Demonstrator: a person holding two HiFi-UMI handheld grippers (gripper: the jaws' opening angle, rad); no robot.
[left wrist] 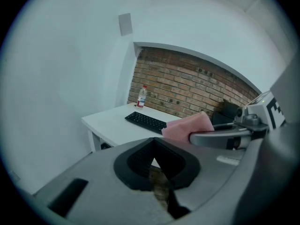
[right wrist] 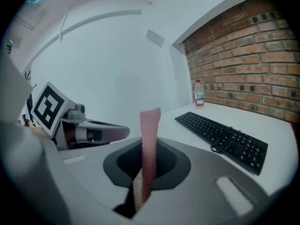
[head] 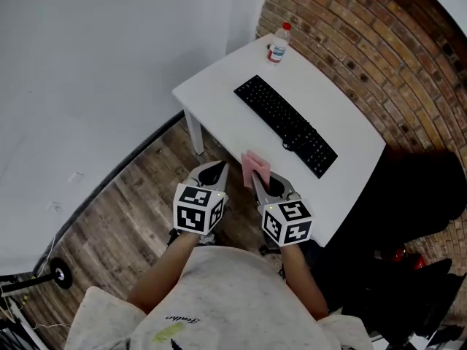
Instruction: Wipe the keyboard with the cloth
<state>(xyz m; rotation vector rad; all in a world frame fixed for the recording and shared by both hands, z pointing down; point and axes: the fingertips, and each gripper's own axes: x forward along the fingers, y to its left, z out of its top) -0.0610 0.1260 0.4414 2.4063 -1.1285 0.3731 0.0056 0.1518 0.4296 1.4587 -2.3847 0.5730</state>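
A black keyboard (head: pixel 286 124) lies diagonally on the white table (head: pixel 219 86); it also shows in the left gripper view (left wrist: pixel 146 121) and the right gripper view (right wrist: pixel 220 134). A pink cloth (head: pixel 255 167) (right wrist: pixel 149 149) stands upright, clamped in my right gripper (head: pixel 260 184), which is shut on it just short of the table's near edge. The cloth (left wrist: pixel 188 126) shows from the side in the left gripper view. My left gripper (head: pixel 211 172) hangs beside it over the floor, its jaws shut with nothing between them.
A clear water bottle (head: pixel 277 44) with a red cap stands at the table's far corner by the brick wall (head: pixel 365 42). A black chair or bag (head: pixel 419 195) sits to the right of the table. Wooden floor (head: pixel 131 203) lies below the grippers.
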